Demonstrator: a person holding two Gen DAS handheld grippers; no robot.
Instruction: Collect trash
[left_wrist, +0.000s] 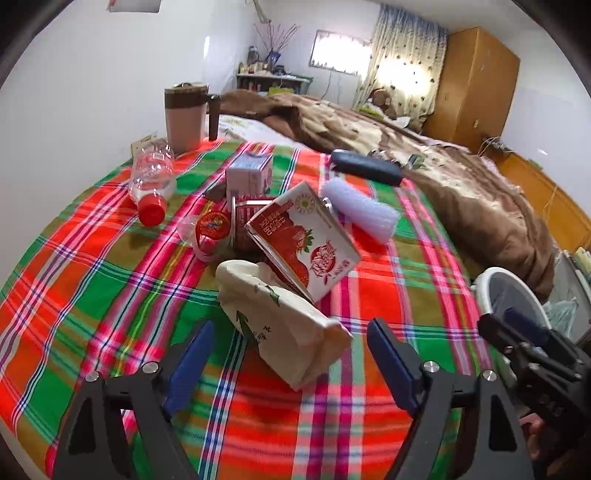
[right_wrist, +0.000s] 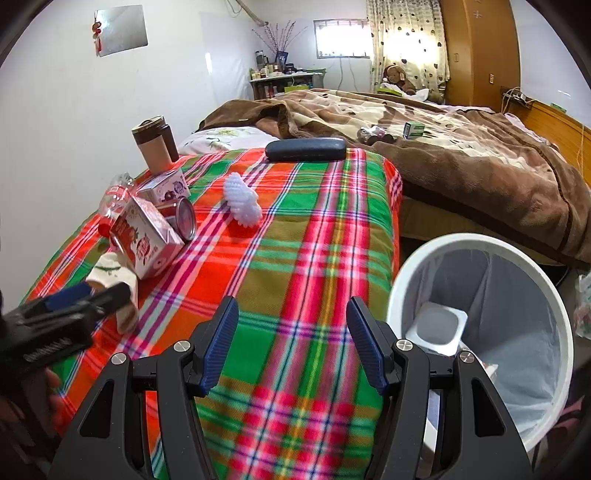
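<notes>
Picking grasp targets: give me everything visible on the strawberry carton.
The strawberry carton is a rectangular paperboard drink box, white and red with strawberry pictures and red lettering, silvery along its edges. It lies tilted, not flat, on the plaid blanket, its lower end propped on the cream tissue pack, its upper end against the red can. It looks intact. No gripper touches it.

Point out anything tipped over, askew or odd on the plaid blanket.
Several things are toppled: the clear bottle with a red cap lies on its side, the strawberry carton leans tilted on the crumpled tissue pack, and a red can lies sideways behind it. The brown mug stands upright.
</notes>
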